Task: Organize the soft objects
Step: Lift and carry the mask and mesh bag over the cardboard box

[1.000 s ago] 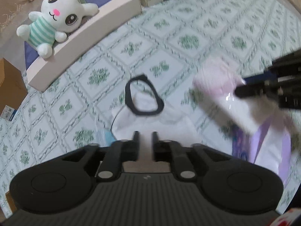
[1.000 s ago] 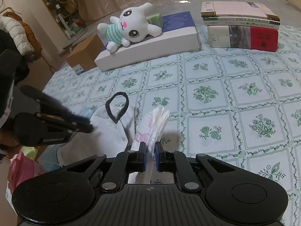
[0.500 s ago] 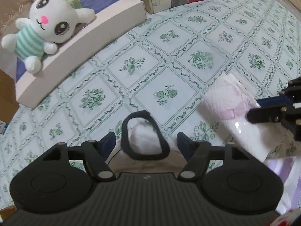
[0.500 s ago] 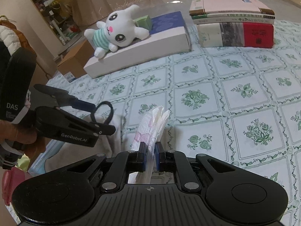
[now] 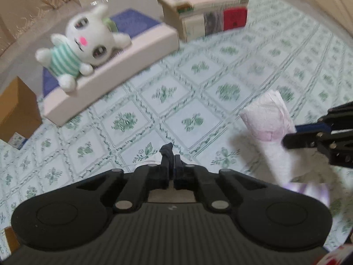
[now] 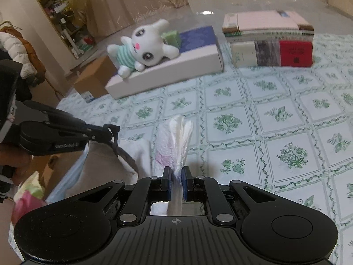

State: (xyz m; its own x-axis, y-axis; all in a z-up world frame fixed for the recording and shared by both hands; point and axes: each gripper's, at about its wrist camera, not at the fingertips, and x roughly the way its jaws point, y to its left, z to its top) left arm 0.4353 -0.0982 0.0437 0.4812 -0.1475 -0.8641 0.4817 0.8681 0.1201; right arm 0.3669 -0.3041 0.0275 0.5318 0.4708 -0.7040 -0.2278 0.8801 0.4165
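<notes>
Tissue pack (image 6: 176,141), white with a faint pink print, stands upright between the fingers (image 6: 167,183) of the right gripper (image 6: 175,182), which pinch its lower edge; its upper part fans out above the tips. In the left wrist view the same pack (image 5: 269,121) juts up and to the left out of the right gripper (image 5: 293,140), raised over the tabletop (image 5: 198,101).

Black strap (image 6: 114,137) of a white cloth bag (image 6: 136,152) is caught at the tip of the left gripper (image 6: 108,132), whose fingers are pressed together on it. The strap runs down from the tip to the bag, which sits just left of the tissue pack. From the left wrist camera only a dark knot of strap (image 5: 166,151) shows above the tips of the left gripper (image 5: 171,165).

Printing on the side of the left gripper appears to read "GenRobot.AI", slightly blurred.

Further out, a green floral tablecloth covers the tabletop. A white plush rabbit (image 6: 145,46) in a green-striped shirt lies on a flat white box (image 6: 176,70) with a blue top. Just right of it is a stack of books (image 6: 269,42), one with a red spine carrying dark markings too blurred to read. A cardboard carton (image 6: 92,81) stands beyond the table edge on the left.
</notes>
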